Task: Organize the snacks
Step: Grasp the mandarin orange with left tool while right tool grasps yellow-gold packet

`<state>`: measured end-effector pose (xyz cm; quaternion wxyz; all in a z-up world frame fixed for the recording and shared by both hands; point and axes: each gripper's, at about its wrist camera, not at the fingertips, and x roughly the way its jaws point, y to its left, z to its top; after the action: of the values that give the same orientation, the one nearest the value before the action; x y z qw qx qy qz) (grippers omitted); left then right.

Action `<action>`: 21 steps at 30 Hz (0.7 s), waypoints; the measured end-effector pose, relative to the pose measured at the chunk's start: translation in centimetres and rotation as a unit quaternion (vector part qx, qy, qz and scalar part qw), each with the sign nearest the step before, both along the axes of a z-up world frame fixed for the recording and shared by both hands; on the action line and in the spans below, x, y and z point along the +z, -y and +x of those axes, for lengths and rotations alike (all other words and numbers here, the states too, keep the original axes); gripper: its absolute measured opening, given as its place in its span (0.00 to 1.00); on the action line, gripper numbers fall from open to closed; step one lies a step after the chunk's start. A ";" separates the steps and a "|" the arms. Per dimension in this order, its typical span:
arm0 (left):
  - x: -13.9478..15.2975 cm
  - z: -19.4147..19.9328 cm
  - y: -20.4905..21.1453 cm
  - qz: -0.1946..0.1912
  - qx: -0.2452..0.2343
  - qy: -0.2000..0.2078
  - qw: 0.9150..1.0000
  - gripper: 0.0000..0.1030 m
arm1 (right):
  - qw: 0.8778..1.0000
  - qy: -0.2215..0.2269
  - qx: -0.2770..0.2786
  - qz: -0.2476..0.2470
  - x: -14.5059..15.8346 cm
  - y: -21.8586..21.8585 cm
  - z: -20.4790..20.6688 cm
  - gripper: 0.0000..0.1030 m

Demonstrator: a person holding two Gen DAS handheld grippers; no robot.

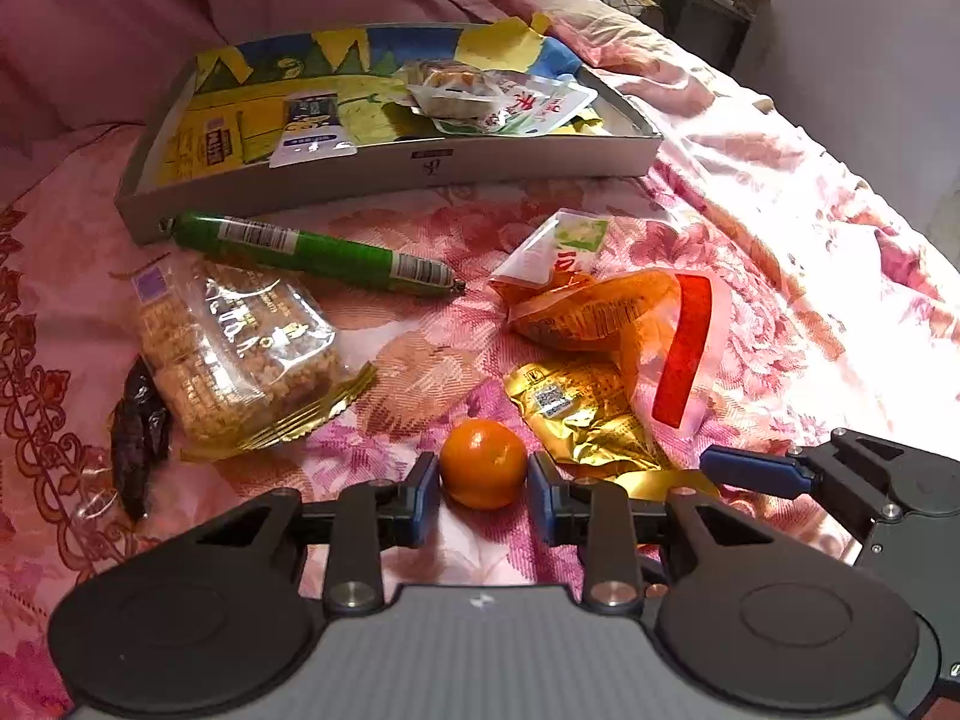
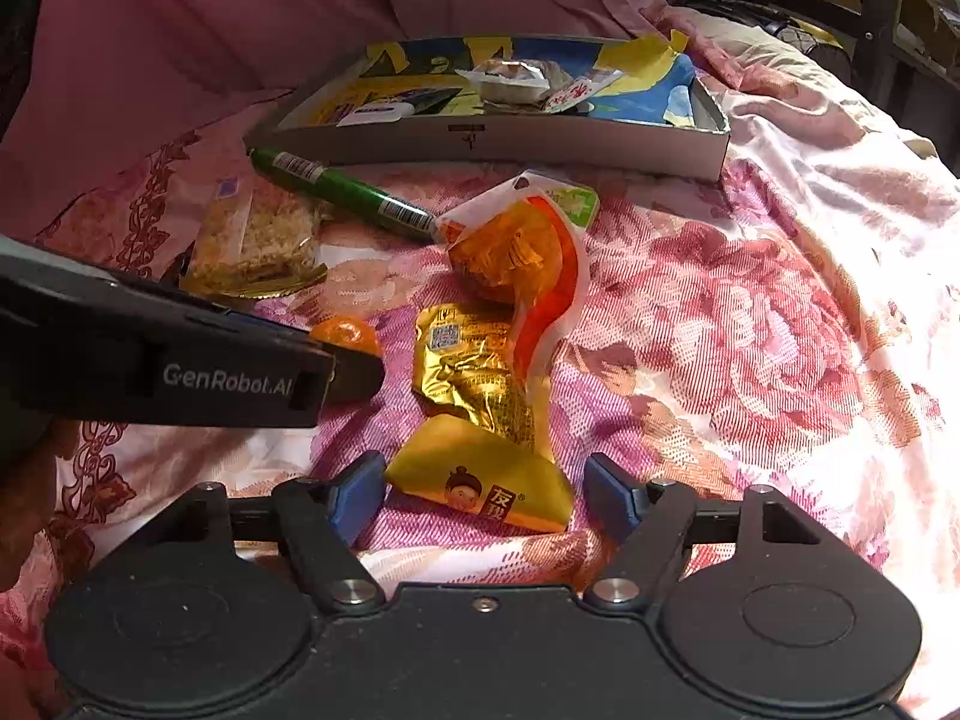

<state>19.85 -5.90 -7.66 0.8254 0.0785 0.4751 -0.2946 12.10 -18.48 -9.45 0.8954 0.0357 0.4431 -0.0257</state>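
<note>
Snacks lie on a flowery bed cover [image 1: 750, 192] in front of a cardboard tray [image 1: 390, 171]. One green sausage stick [image 1: 312, 252] lies flat, its long side running from upper left to lower right beside the tray wall. The left hand-held gripper [image 1: 483, 489] is clenched on a small orange [image 1: 483, 463]. The right hand-held gripper [image 2: 486, 495] is parted wide around a yellow snack packet [image 2: 474, 474], pads not touching it.

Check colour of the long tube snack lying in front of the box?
Green tube snack with white barcode labels; clearest in the left wrist view.
</note>
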 end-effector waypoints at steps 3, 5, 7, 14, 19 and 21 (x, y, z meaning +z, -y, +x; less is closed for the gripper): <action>0.1 0.1 -0.3 -0.004 0.013 -0.005 1.000 0.34 | 1.000 0.009 0.006 -0.004 -0.1 0.1 0.1 0.79; 0.1 0.1 -0.4 -0.003 0.021 -0.005 1.000 0.34 | 1.000 0.014 0.010 -0.012 -0.2 0.0 0.3 0.83; 0.2 0.2 -0.5 -0.002 0.027 -0.005 1.000 0.34 | 1.000 0.016 0.013 -0.017 -0.3 0.0 0.4 0.84; 0.3 -0.1 -0.6 0.004 0.035 -0.002 0.999 0.34 | 1.000 0.015 0.014 -0.009 -0.5 0.0 0.3 0.78; 0.4 -0.2 -0.6 0.003 0.039 -0.003 0.999 0.33 | 1.000 0.017 0.017 -0.006 -0.4 -0.2 0.1 0.65; 0.4 -0.2 -0.7 0.003 0.040 -0.003 0.999 0.33 | 1.000 0.018 0.021 -0.012 -0.3 -0.4 0.1 0.64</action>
<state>19.62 -5.24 -7.23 0.8348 0.0610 0.4816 -0.2598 12.15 -18.03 -9.80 0.9037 0.0166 0.4276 -0.0115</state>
